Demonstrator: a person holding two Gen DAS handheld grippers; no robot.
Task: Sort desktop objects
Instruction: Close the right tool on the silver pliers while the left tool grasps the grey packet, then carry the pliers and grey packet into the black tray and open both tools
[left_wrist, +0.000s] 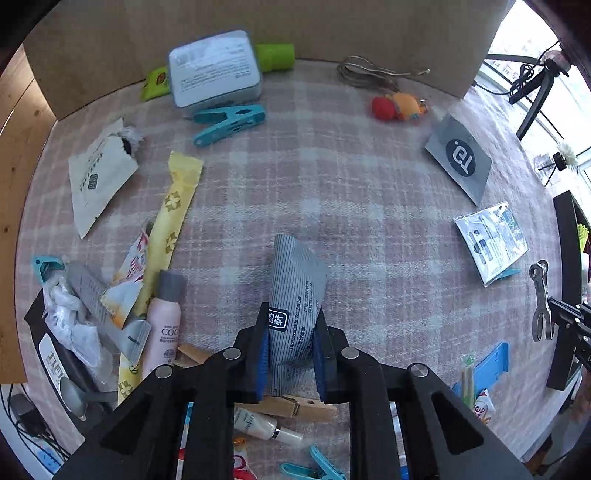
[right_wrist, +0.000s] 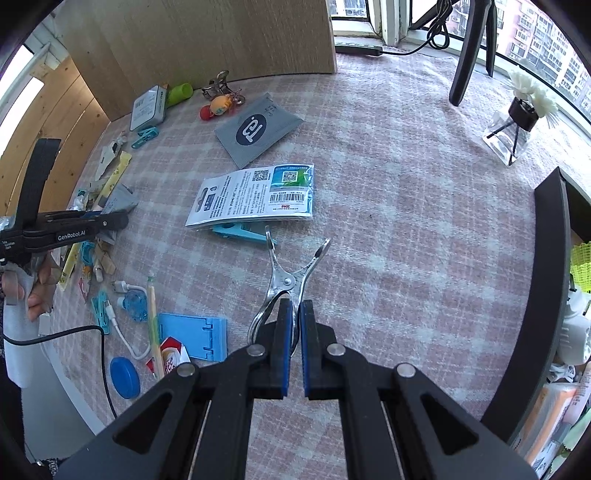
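My left gripper (left_wrist: 291, 343) has its fingers squeezed on a grey striped tea packet (left_wrist: 295, 291), which bends up off the pink checked cloth (left_wrist: 332, 177). My right gripper (right_wrist: 293, 332) is pinched tight on a shiny metal clip (right_wrist: 286, 280). Its two prongs point at a white card pack (right_wrist: 255, 195) with a blue holder (right_wrist: 240, 232) under it. A wooden peg (left_wrist: 291, 406) lies under my left fingers

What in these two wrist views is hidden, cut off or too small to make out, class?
- Left wrist view: lower end of the grey striped sachet, hidden behind the left tongs.
- Right wrist view: handles of the metal clip, partly covered by the right tongs.
- Left wrist view: wooden clothespin, middle hidden by the tongs.
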